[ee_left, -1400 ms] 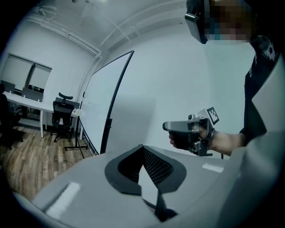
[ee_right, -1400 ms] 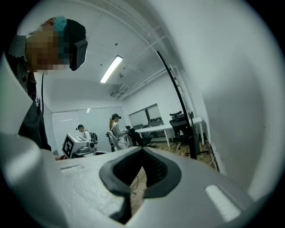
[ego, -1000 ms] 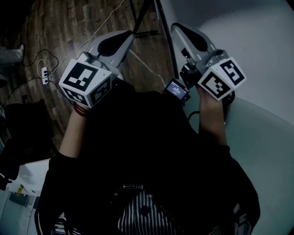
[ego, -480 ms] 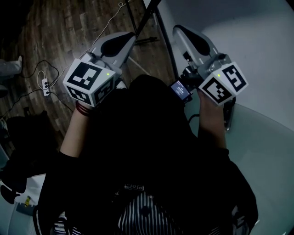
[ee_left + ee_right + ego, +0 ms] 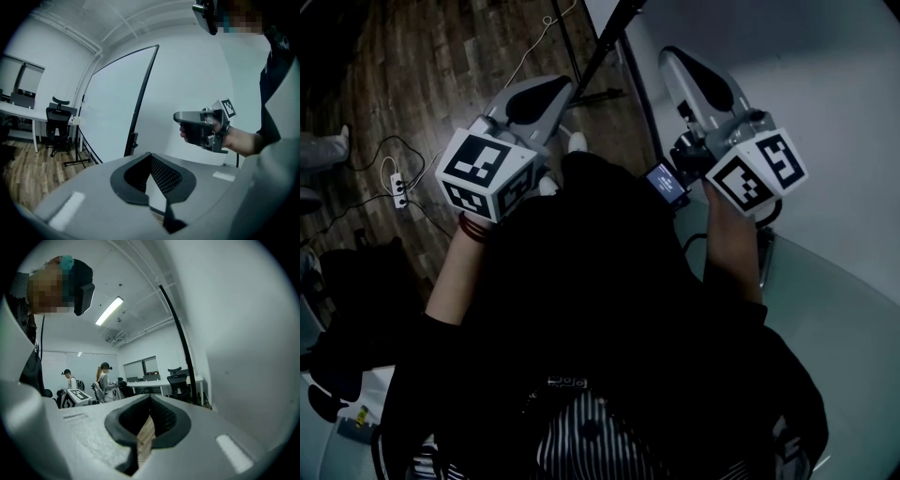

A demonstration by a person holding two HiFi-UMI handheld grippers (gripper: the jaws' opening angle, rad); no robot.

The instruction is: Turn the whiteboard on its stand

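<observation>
Head view — approach; whiteboard (image 5: 806, 56) not yet grasped.
Both closed, empty — left gripper (image 5: 546, 89), right gripper (image 5: 686, 66); next, open one onto its edge.

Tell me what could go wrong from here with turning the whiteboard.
1. Both the left gripper and right gripper are shut and empty, so pushing the whiteboard with closed jaws may slip off its thin black frame.
2. A cable lies on the floor by the black stand legs; it could snag feet or the stand.
3. An office chair stands beyond the board; a wide swing might reach it.
</observation>
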